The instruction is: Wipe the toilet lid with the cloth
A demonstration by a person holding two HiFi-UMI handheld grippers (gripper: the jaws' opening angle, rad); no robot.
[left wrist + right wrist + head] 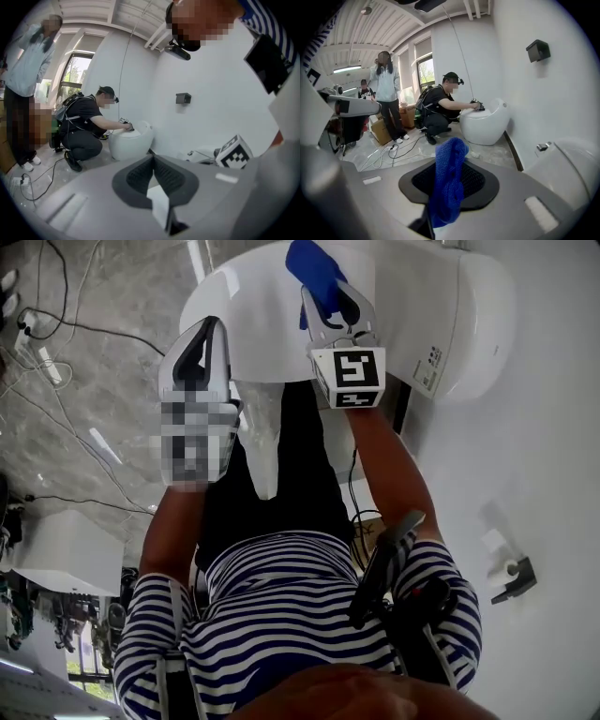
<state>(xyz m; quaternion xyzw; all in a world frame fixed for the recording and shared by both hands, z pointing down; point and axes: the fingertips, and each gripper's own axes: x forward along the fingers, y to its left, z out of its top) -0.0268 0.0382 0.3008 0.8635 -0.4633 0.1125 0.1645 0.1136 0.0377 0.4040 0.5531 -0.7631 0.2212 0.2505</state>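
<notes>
The white toilet lid (253, 310) lies at the top of the head view, with the toilet body (459, 306) to its right. My right gripper (330, 307) hovers over the lid, shut on a blue cloth (314, 270) that sticks out past its fingertips. In the right gripper view the blue cloth (449, 180) hangs pinched between the jaws of that gripper (450, 164). My left gripper (210, 329) is held at the lid's left edge, shut with nothing in it. In its own view the left gripper (153, 160) shows both dark pads pressed together.
Cables (56, 324) trail over the grey stone floor at the left. A black bracket (514, 579) is mounted on the white wall at the right. Another person (440, 108) crouches at a second white toilet (485, 122). A further person (386, 93) stands by cardboard boxes.
</notes>
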